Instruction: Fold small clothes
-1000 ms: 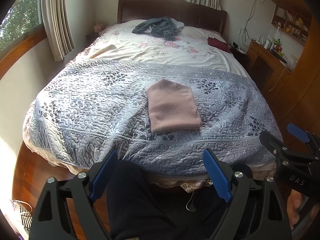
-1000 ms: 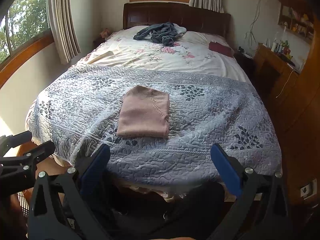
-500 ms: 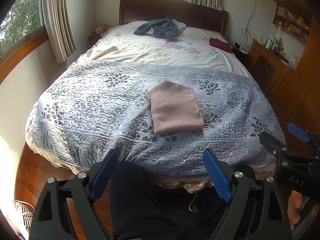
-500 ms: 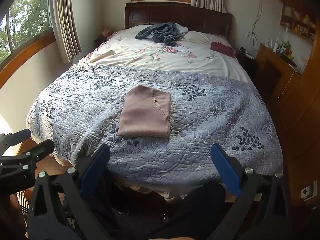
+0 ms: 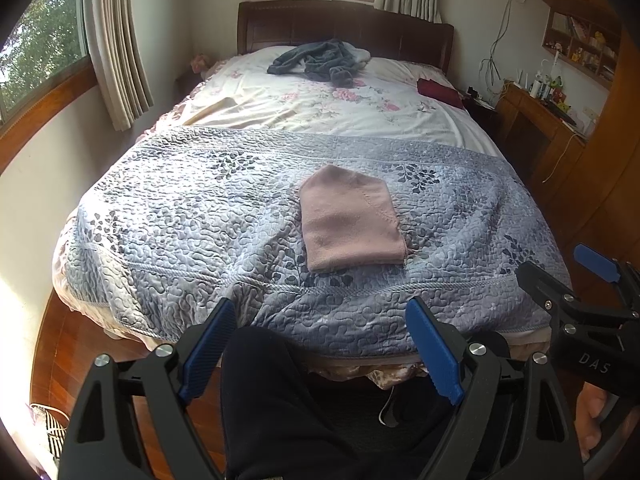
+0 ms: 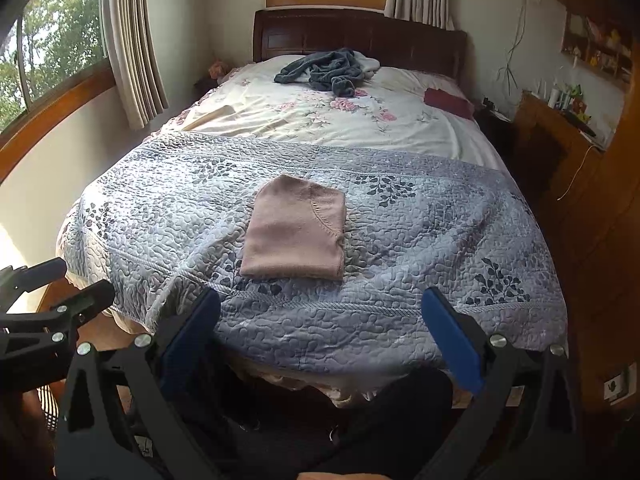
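1. At the foot of the bed point(image 5: 168, 216), the left tool point(image 5: 320, 350) is held low over the person's dark-trousered lap, its blue fingers point(image 5: 208, 350) spread wide, gripping nothing.
2. The right tool point(image 6: 336, 334) is level beside it, likewise splayed and empty.
3. The folded pink garment point(image 6: 296, 230) lies flat on the grey quilt point(image 6: 420, 240), well ahead of both tools.
4. A grey clothes heap point(image 6: 326, 68) sits near the headboard.
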